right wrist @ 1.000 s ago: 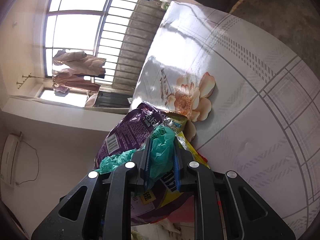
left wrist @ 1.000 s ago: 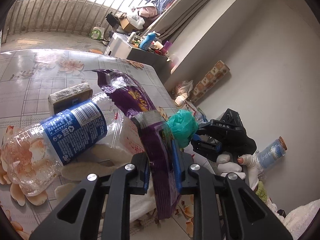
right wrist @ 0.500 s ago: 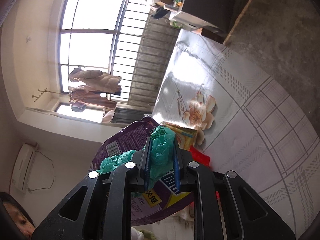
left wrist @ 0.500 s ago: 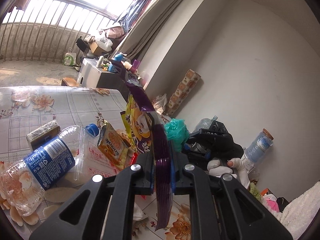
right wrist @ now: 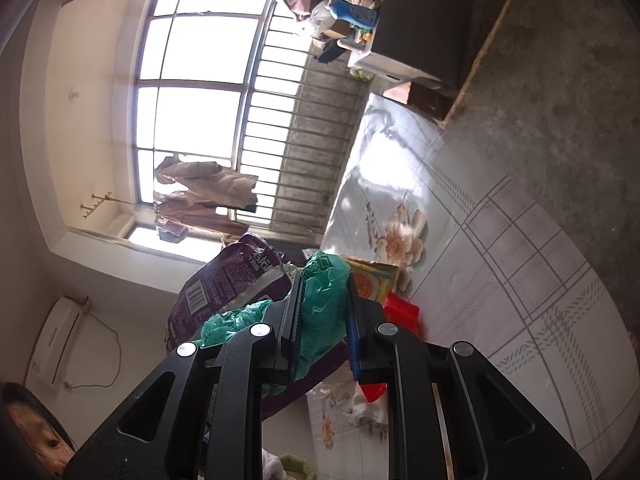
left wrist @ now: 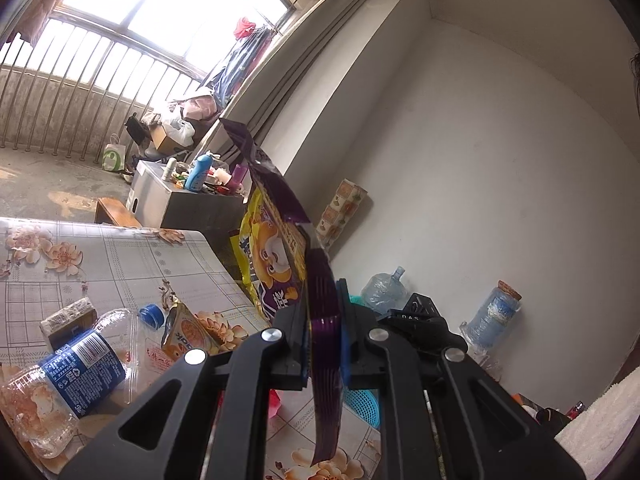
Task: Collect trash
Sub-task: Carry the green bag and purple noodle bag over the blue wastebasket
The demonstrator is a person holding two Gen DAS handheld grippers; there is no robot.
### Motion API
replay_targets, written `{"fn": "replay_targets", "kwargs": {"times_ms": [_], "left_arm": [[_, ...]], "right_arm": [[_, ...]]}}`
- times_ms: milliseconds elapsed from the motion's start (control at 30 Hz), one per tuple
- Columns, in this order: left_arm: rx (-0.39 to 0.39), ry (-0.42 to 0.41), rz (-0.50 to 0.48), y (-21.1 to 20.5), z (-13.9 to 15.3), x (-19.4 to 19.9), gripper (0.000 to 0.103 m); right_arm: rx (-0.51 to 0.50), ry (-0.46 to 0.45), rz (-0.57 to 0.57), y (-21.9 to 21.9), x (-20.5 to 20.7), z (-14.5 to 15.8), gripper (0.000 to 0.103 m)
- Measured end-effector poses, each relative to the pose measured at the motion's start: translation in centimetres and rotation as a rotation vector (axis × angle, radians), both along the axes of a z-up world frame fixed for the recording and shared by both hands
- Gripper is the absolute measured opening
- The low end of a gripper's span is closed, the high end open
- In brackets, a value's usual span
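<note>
Purple snack bag [left wrist: 322, 322] is clamped by the left gripper [left wrist: 323, 334]. Green plastic bag [right wrist: 322, 304] is pinched in the right gripper [right wrist: 323, 320].

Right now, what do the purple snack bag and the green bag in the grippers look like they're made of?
Purple snack bag: likely glossy printed plastic film, creased, with a ribbed seal. Green bag: thin, soft, slightly translucent plastic, bunched and wrinkled.

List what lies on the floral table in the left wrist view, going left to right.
Clear plastic bottle with blue label → small brown packet → blue bottle cap → orange snack wrapper, all on the table.
</note>
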State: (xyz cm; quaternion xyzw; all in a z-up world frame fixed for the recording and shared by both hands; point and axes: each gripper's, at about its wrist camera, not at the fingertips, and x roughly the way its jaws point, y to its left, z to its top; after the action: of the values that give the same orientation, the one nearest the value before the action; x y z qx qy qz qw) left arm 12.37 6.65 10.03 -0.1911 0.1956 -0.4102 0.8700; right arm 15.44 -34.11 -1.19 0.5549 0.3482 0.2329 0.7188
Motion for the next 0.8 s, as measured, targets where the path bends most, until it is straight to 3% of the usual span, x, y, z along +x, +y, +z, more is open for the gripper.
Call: {"fn": "replay_targets", "kwargs": {"times_ms": [467, 800], "left_arm": [[0.022, -0.051, -0.014, -1.4, 2.4, -3.0, 0.010], [0.053, -0.062, -0.147, -7.5, 3.9, -3.7, 0.010]], "right_arm": [[0.016, -0.054, -0.104, -3.8, -4.7, 1.0, 0.017], [0.032, -0.057, -0.302, -9.8, -10.6, 0.0, 0.017]]}}
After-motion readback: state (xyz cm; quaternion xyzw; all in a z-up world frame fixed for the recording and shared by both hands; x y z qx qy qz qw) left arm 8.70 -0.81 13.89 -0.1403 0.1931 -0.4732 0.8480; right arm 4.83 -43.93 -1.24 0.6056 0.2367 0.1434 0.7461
